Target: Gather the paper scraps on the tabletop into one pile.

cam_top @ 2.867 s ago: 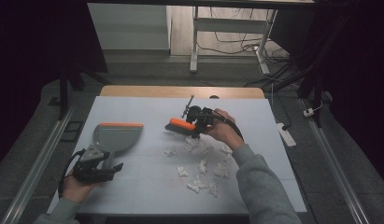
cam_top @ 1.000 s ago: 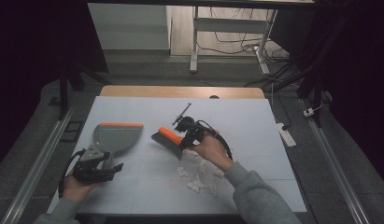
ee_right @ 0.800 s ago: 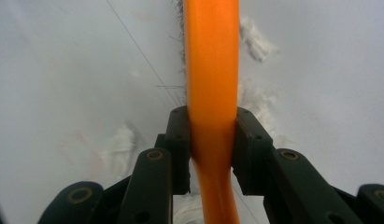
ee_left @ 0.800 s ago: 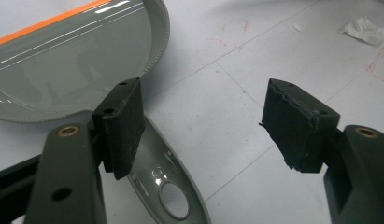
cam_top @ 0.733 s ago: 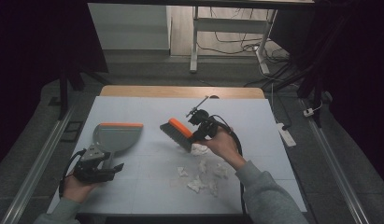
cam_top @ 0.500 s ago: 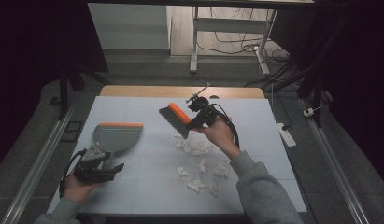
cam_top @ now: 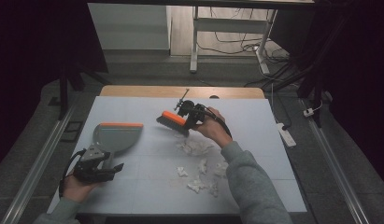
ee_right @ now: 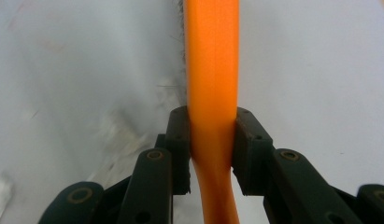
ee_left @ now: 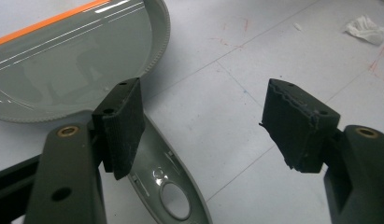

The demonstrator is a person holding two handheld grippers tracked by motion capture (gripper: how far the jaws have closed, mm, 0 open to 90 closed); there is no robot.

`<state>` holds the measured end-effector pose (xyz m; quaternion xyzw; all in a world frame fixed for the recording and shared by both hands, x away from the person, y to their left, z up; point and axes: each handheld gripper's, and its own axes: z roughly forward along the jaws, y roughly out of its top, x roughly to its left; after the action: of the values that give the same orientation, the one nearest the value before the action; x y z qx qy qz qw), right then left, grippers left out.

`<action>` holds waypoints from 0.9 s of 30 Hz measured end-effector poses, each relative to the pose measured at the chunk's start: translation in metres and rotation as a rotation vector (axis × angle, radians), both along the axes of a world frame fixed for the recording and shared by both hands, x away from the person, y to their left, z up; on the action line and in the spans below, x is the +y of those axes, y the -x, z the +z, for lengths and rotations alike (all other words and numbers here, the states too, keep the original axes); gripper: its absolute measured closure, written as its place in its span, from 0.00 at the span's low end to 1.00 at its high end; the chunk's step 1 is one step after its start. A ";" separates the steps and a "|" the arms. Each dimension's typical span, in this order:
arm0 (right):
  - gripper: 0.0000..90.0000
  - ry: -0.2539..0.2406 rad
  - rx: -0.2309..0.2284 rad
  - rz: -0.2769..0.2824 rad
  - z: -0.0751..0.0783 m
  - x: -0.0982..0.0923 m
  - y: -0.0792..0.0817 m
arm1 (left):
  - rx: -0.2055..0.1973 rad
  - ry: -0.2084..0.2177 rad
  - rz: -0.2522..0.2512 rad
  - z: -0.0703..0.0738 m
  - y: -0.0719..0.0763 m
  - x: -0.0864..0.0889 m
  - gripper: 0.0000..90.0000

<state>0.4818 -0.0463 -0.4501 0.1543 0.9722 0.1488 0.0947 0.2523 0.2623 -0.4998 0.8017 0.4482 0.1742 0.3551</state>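
Note:
A grey dustpan (cam_top: 116, 135) with an orange front lip lies on the left of the white table top (cam_top: 255, 121). My left gripper (cam_top: 112, 167) sits just behind it, open. In the left gripper view the pan (ee_left: 63, 60) is at upper left and its handle (ee_left: 173, 200) runs under the left pad (ee_left: 122, 121) of the left gripper (ee_left: 203, 98). My right gripper (cam_top: 188, 117) is shut on an orange-backed brush (cam_top: 173, 120), held just beyond the white paper scraps (cam_top: 194, 147). The right gripper (ee_right: 212, 135) clamps the orange handle (ee_right: 212, 56) between both pads.
More paper scraps (cam_top: 201, 179) lie nearer the front edge, and one scrap (ee_left: 367, 28) shows far right in the left gripper view. A white power strip (cam_top: 287, 135) lies off the table's right edge. A wooden strip (cam_top: 180, 91) borders the far side.
My right hand has carried the brush from low over the scraps, up and away toward the far side, then slightly back. The left hand and dustpan have stayed put.

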 end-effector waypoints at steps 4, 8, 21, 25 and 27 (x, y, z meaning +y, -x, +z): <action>0.78 0.053 0.040 0.067 0.002 -0.002 0.015 | -0.001 -0.002 -0.001 0.001 0.001 -0.001 0.34; 0.78 0.057 0.065 0.113 0.007 -0.011 0.031 | -0.002 -0.001 -0.003 0.001 0.001 -0.001 0.34; 0.78 -0.210 0.028 0.052 0.053 -0.045 0.068 | -0.002 -0.001 0.003 0.001 0.001 -0.001 0.34; 0.78 -0.197 0.105 0.086 0.044 -0.040 0.102 | -0.002 -0.001 0.003 0.001 0.001 -0.001 0.34; 0.78 -0.169 0.143 0.098 0.036 -0.038 0.116 | -0.002 0.002 0.005 0.001 0.001 -0.001 0.34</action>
<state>0.3654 -0.0840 -0.4136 0.1243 0.9668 0.2233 0.0044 0.2513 0.2618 -0.4988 0.8000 0.4500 0.1755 0.3559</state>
